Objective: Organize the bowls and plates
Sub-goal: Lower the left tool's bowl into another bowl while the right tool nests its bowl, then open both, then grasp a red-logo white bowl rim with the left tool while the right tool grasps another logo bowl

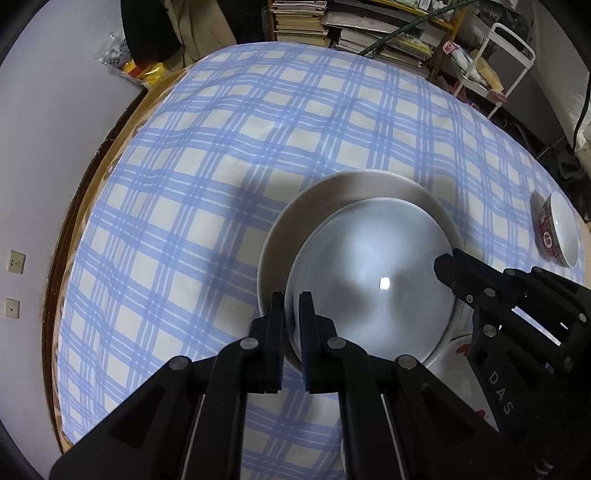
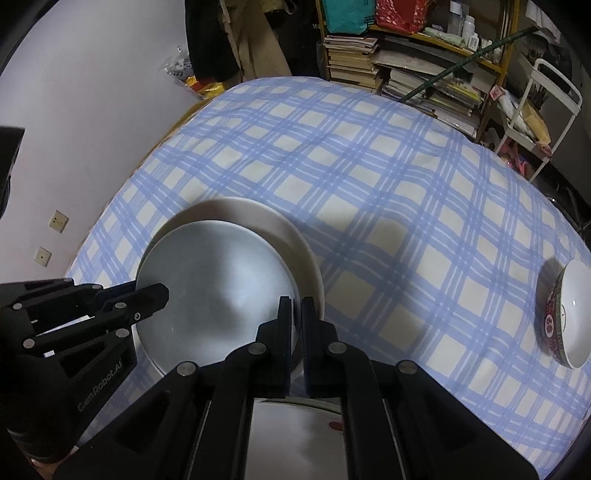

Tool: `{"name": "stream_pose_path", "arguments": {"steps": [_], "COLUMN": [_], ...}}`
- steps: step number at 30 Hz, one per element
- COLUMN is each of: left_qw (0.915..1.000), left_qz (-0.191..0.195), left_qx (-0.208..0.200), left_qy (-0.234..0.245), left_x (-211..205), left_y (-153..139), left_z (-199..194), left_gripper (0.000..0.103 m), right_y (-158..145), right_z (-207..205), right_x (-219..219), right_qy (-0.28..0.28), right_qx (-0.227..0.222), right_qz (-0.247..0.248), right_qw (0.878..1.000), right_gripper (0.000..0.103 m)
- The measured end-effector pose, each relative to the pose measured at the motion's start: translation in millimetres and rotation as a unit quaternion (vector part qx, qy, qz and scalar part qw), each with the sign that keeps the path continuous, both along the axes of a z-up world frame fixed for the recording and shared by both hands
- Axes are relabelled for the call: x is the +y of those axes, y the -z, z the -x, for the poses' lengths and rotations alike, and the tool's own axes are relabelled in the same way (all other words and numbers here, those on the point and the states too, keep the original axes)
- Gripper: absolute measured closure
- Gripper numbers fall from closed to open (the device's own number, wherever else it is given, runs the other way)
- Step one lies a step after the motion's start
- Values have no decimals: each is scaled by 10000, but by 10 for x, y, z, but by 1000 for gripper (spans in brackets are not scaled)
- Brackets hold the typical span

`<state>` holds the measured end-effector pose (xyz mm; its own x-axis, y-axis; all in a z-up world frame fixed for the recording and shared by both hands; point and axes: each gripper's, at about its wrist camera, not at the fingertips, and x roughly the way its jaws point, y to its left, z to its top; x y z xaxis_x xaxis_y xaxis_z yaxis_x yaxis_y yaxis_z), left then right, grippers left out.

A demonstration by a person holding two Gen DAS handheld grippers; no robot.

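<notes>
A pale blue-white plate (image 1: 373,280) is held over a larger cream plate (image 1: 314,206) on the checked tablecloth. My left gripper (image 1: 292,314) is shut on the blue-white plate's near left rim. My right gripper (image 2: 296,317) is shut on the same plate (image 2: 214,288) at its right rim. The cream plate (image 2: 273,221) shows beyond it. Each gripper shows in the other's view: the right one (image 1: 448,266) and the left one (image 2: 159,293). A red-patterned bowl (image 1: 557,236) with a white inside sits at the table's right (image 2: 565,314).
Another white plate with red marks (image 2: 295,424) lies below the held plate, near the table's front. The round table (image 1: 258,122) has a wooden rim at the left. Stacked books on shelves (image 1: 369,33) and a white cart (image 2: 546,110) stand behind the table.
</notes>
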<state>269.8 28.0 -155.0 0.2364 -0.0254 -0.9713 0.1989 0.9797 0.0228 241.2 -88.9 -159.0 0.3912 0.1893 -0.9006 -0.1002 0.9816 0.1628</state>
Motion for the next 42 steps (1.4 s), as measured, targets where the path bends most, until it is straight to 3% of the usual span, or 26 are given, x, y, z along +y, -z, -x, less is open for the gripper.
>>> {"name": "stream_pose_path", "arguments": {"steps": [6, 12, 19, 29, 32, 37, 40, 42], "left_qw": [10000, 9991, 9987, 9982, 9979, 9974, 9956, 9946], "left_qz": [69, -280, -345, -100, -48, 69, -2, 22], "left_qx": [23, -296, -383, -593, -635, -582, -630, -662], "left_qy": [-48, 96, 62, -27, 90, 419, 695, 796], "left_x": [16, -74, -52, -171, -353, -780, -1069, -1234], "left_y": [-5, -124, -243, -518, -554, -528, -502, -499], "left_z": [-11, 31, 51, 42, 43, 39, 66, 77], "left_gripper": [96, 94, 91, 85, 82, 71, 60, 41], "right_y": [8, -80, -203, -412, -451, -469, -474, -468], "right_z": [3, 39, 98, 205, 233, 294, 382, 430], "right_x": [0, -21, -110, -548, -767, -1282, -1608, -1800], "right_qy": [-18, -55, 2, 385, 556, 1051, 1278, 1385], "right_qx": [-13, -167, -255, -408, -425, -405, -436, -431], "right_qz": [-25, 1, -97, -342, -280, -333, -76, 80], "right_qw": [10000, 9998, 9996, 9978, 9972, 9931, 9908, 9894], "right_gripper": [97, 96, 95, 91, 83, 58, 42, 30]}}
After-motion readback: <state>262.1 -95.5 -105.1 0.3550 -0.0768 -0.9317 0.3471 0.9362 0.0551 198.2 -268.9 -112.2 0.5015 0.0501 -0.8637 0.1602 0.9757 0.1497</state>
